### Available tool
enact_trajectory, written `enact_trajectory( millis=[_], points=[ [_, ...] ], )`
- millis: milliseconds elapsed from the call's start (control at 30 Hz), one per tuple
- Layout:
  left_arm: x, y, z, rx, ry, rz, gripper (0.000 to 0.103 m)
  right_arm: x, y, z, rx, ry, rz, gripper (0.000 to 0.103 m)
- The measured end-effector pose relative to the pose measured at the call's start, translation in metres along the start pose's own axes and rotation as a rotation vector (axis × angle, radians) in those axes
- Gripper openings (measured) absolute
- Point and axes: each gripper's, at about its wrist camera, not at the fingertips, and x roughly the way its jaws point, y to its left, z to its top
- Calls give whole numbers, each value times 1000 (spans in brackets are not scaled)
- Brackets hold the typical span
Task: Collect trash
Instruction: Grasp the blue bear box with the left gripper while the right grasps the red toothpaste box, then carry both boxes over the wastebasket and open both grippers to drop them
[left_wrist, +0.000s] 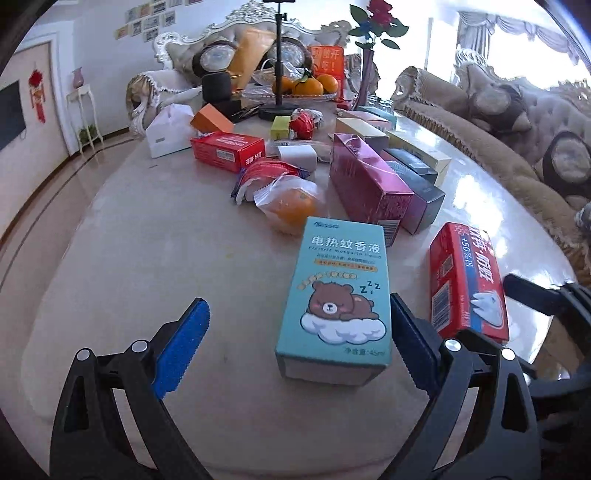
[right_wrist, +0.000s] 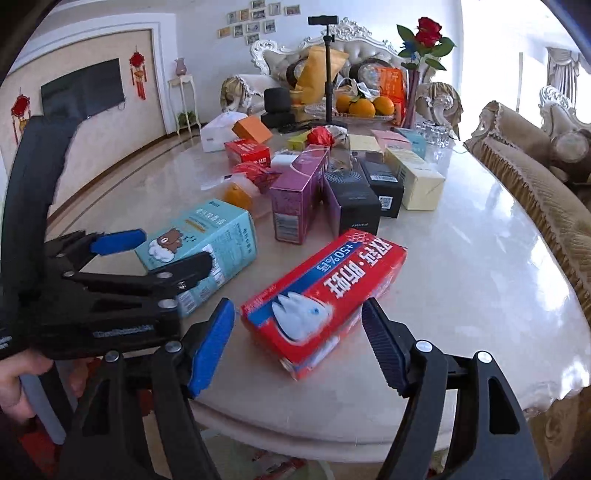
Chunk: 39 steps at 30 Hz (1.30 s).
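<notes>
A teal bear box (left_wrist: 341, 291) lies on the marble table (left_wrist: 147, 236) between the fingers of my open left gripper (left_wrist: 301, 332); the right pad sits close to the box, the left pad stands well apart. The box also shows in the right wrist view (right_wrist: 199, 243), with my left gripper (right_wrist: 159, 251) around it. A red toothpaste box (right_wrist: 321, 295) lies between the fingers of my open right gripper (right_wrist: 299, 339), near the table's front edge. It also shows in the left wrist view (left_wrist: 465, 280).
Further back lie a purple box (left_wrist: 369, 184), dark boxes (right_wrist: 354, 199), a cream box (right_wrist: 417, 177), a red box (left_wrist: 229, 149), a bagged orange (left_wrist: 291, 206), wrappers, a tissue pack (left_wrist: 168, 131), a fruit bowl (left_wrist: 295, 94) and a tripod stand. Sofas flank the table.
</notes>
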Motion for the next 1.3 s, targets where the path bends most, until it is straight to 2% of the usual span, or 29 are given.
enact_trajectory(
  millis=[100,233,400,500,533,567,667,767,933,1067,1167,1233,1300],
  points=[
    [4,4,3,4,7,-7,92,-5,3,-2,26,-19,-32,75],
    [11,10,9,-16,36,-28,92,4,12,-5,80,-15,-56,75],
    [18,9,12,-10,44,-18,92,35,12,-1,170,14,-193,75],
    [18,8,11,-8,31,-26,90,40,4,-2,201,4,-222,71],
    [18,7,10,1,29,-25,73,40,1,-3,193,6,-226,64],
    [17,5,8,8,32,-28,48,39,0,-3,182,0,-225,62],
    [15,4,4,14,30,-30,48,34,-10,-6,177,-1,-184,56],
    [7,6,1,-8,27,-54,48,25,-21,-9,201,3,-136,56],
    [-42,11,-6,-26,-58,-79,48,-26,-50,-11,323,-49,73,56],
    [-98,6,-36,6,-110,-147,48,-81,-54,-27,320,-77,219,56],
    [-127,-8,-80,68,-79,-179,48,-114,-45,-56,284,-42,289,56],
    [-129,-15,-110,64,-12,-219,48,-124,-35,-83,277,18,330,56],
    [-118,-24,-140,69,80,-258,48,-116,-24,-116,285,122,334,56]
  ],
)
